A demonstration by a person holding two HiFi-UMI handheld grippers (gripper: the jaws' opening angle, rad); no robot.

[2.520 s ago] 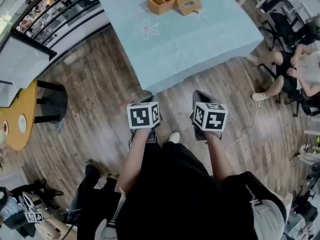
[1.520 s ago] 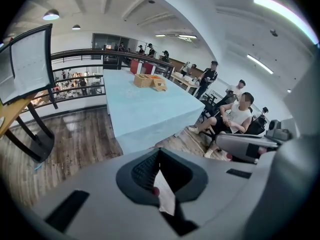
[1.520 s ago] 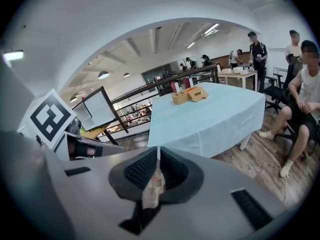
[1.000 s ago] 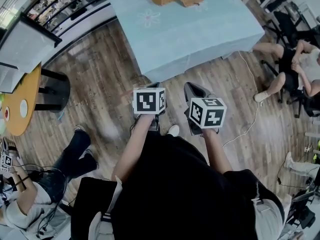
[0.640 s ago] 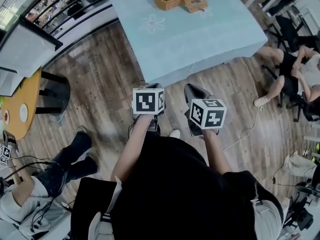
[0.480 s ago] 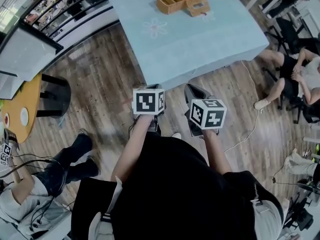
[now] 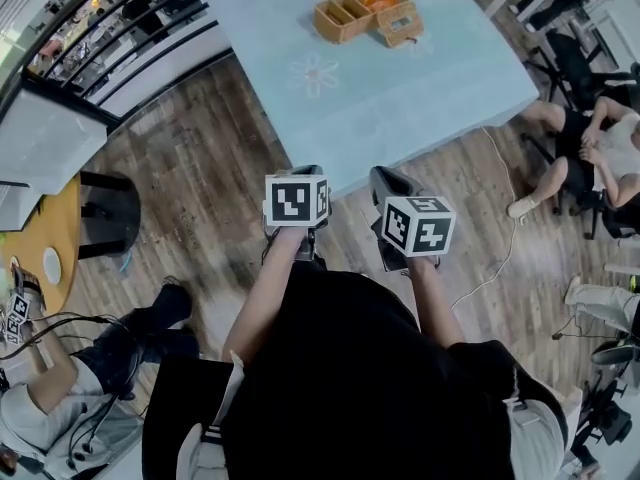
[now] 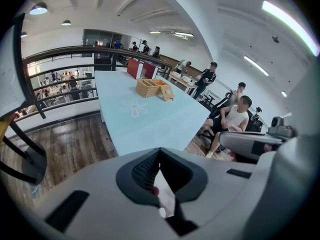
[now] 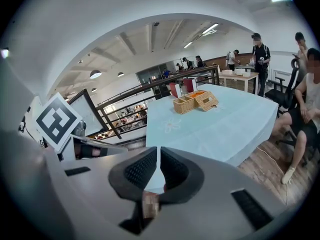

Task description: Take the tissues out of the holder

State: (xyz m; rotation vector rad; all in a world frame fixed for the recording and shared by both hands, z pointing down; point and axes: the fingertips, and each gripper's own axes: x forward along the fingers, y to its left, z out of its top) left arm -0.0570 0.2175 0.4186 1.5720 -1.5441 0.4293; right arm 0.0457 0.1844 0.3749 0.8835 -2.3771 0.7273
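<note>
A wicker tissue holder [image 7: 401,25] with a slotted lid lies at the far end of the light blue table [image 7: 400,88], beside a wicker tray [image 7: 352,10] with compartments. It also shows as the tissue holder [image 8: 167,92] in the left gripper view and the tissue holder [image 9: 207,100] in the right gripper view. Both grippers hover over the wooden floor, short of the table's near edge. My left gripper [image 7: 306,172] is shut with nothing in it, its jaws meeting at the left gripper [image 8: 159,150]. My right gripper [image 7: 386,176] is shut and empty too, seen at the right gripper [image 9: 158,150].
A person [image 7: 590,133] sits on a chair right of the table, with a white cable [image 7: 500,238] across the floor. A black stool [image 7: 105,211] stands at the left, and another person [image 7: 60,388] crouches at the lower left. A red box [image 8: 140,69] stands behind the baskets.
The table and baskets have slid lower in the head view, nearer to me. The person at the lower left has shifted. Both grippers keep their places, shut.
</note>
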